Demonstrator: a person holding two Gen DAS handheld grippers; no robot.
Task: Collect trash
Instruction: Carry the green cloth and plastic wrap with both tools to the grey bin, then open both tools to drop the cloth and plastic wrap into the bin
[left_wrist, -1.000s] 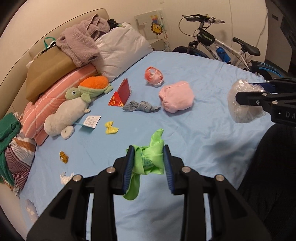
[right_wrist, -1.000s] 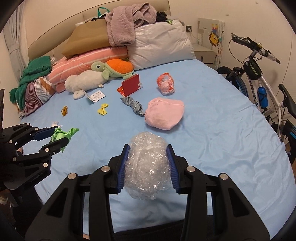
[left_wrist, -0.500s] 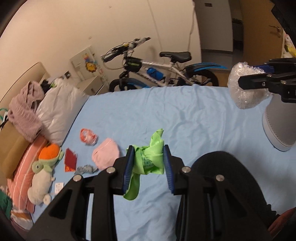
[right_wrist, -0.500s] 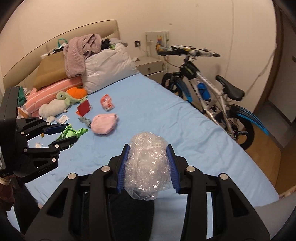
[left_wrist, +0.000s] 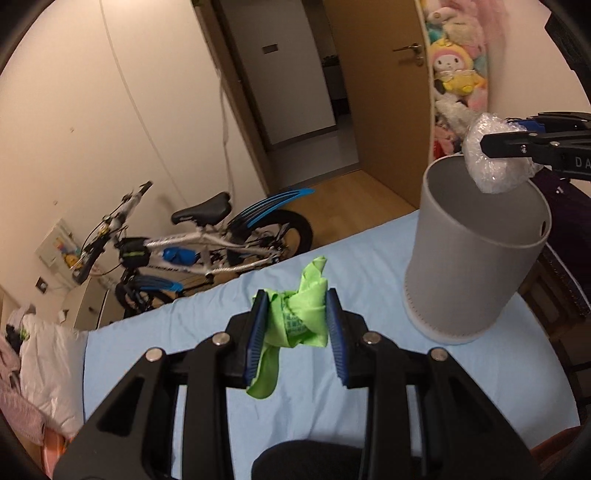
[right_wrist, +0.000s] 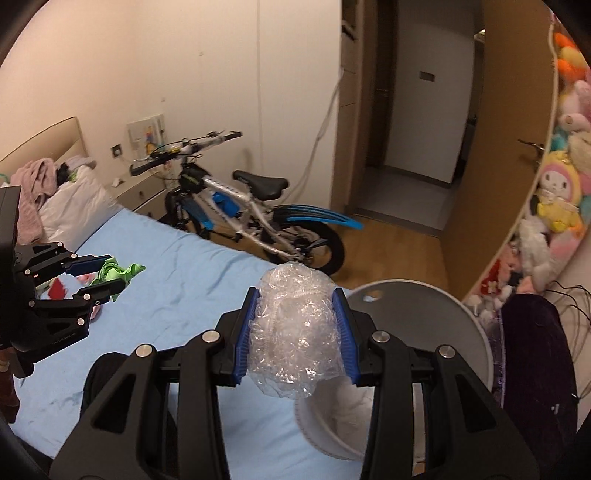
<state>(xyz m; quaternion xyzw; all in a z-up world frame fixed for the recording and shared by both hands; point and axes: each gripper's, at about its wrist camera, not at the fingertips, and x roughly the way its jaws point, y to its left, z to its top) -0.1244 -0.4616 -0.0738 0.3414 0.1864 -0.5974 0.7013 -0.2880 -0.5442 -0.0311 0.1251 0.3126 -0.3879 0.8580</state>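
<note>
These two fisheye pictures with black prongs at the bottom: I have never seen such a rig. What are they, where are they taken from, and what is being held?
No robot here: a person carries a two-finger gripper in each hand, with a camera on each looking along its fingers. In the left wrist view, the left gripper is shut on a green wrapper. In the right wrist view, the right gripper is shut on a ball of clear plastic wrap, held over the open grey bin. The bin stands on the bed's blue sheet. A bicycle stands beside the bed, and each gripper shows at the edge of the other's picture.
</note>
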